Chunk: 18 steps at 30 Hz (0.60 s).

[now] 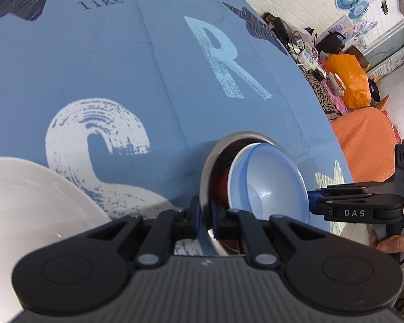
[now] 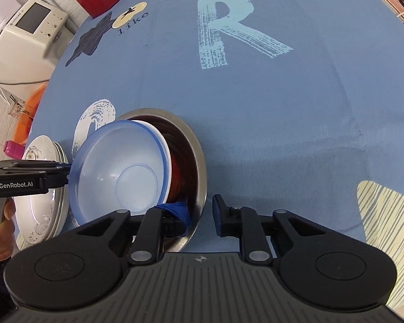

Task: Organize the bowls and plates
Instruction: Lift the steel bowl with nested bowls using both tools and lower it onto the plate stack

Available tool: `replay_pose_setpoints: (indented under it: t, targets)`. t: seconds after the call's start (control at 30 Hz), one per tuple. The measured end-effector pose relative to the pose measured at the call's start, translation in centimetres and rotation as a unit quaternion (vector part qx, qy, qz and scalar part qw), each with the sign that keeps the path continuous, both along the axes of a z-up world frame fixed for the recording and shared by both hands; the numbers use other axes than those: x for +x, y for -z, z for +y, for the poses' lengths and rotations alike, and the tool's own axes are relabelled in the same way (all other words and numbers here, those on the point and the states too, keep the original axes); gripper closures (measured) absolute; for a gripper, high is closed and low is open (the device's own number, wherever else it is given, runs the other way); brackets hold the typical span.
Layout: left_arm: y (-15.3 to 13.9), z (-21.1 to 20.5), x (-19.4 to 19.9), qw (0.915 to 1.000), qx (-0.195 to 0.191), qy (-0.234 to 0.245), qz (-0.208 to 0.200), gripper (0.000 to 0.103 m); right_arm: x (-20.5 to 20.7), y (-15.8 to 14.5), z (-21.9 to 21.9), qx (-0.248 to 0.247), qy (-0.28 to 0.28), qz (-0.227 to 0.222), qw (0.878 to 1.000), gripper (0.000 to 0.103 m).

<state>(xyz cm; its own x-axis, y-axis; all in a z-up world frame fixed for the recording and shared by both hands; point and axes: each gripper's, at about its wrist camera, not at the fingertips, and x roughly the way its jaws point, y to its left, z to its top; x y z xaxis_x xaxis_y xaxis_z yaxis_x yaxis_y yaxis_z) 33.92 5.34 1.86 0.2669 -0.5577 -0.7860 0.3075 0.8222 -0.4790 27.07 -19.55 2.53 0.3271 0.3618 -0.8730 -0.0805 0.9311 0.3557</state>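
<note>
Glossy round blue plastic bowl (image 2: 121, 172) inside steel bowl (image 2: 194, 145).

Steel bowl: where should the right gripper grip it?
Pinch the steel bowl by its thin rim from the near side, one finger inside, one outside. The nested blue bowl fills the middle, and the left gripper clamps another part of the rim.
</note>
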Motion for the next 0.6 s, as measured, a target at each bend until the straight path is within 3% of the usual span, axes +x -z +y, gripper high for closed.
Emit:
replay_pose_setpoints:
  t: [0.07, 0.33, 0.5, 0.6]
  targets:
    - [-0.2, -0.3, -0.2, 1.0000, 0.003, 0.002, -0.004, 0.103, -0.1, -0.1, 0.3, -0.005, -0.007, -0.004, 1.000, 0.103]
    - [-1.9, 0.0, 0.9, 0.9997, 0.006, -0.012, -0.018, 0.103, 0.4, -1.1, 1.1, 0.008, -0.020, -0.009, 1.000, 0.103]
    - [-0.5, 0.2, 1.4, 0.9997, 0.015, -0.017, 0.000, 0.103, 1.4, -0.5, 1.1, 0.009, -0.017, -0.007, 1.000, 0.103]
    - [-0.2, 0.8, 1.6, 0.9998, 0.000, -0.020, 0.005, 0.103, 1.4, -0.1, 1.3, 0.008, -0.018, -0.008, 1.000, 0.100]
